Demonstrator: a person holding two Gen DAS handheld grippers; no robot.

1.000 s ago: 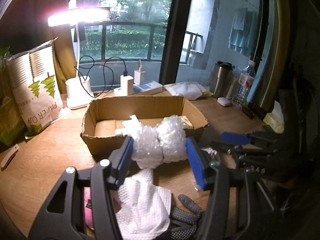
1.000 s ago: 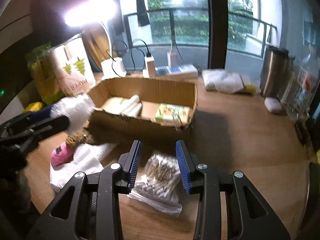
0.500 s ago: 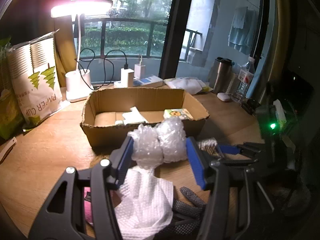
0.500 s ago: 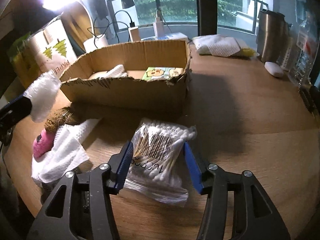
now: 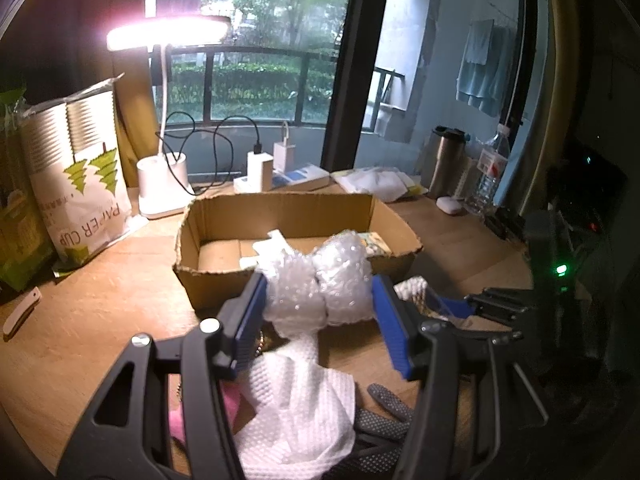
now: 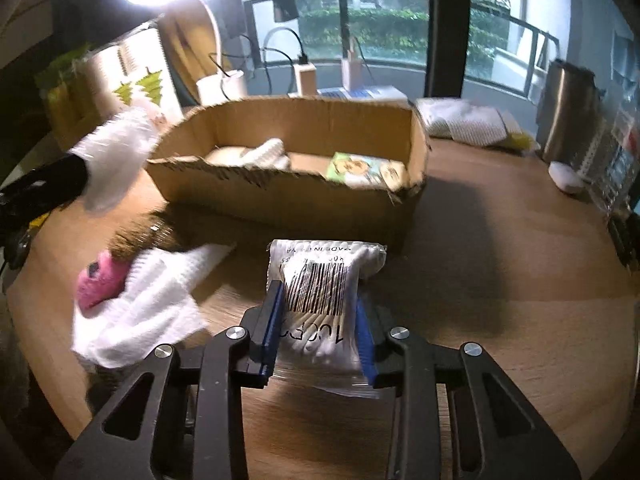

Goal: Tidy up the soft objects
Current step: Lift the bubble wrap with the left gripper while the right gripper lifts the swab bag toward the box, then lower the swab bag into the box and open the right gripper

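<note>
My right gripper (image 6: 318, 324), which half a second ago stood open around the bag of cotton swabs (image 6: 320, 288), has now closed: its blue pads press the bag's two sides, and the plastic bulges up between them. I judge the pick made, so this bag can go to the cardboard box (image 6: 280, 196) next. The bag is clear and crinkled, with a black barcode facing up and the white swab heads packed at its far end; its loose near edge lies on the wooden table (image 6: 500, 280), so I cannot tell whether it has lifted at all.

My left gripper (image 5: 318, 312) holds the wad of bubble wrap (image 5: 320, 284) as it did before, squeezed between half-closed fingers. It now hangs higher and nearer the box's front wall, which I take to mean it is about ready to drop in. The wad is pale, pebbled and pinched into two lobes.

To the left, the white cloth (image 6: 140, 312) lies crumpled on the table with the pink soft toy (image 6: 100, 280) touching it; both are left to sort.

Farther off, the box stands open, holding a folded white cloth (image 6: 264, 152) and a printed packet (image 6: 364, 170).
</note>
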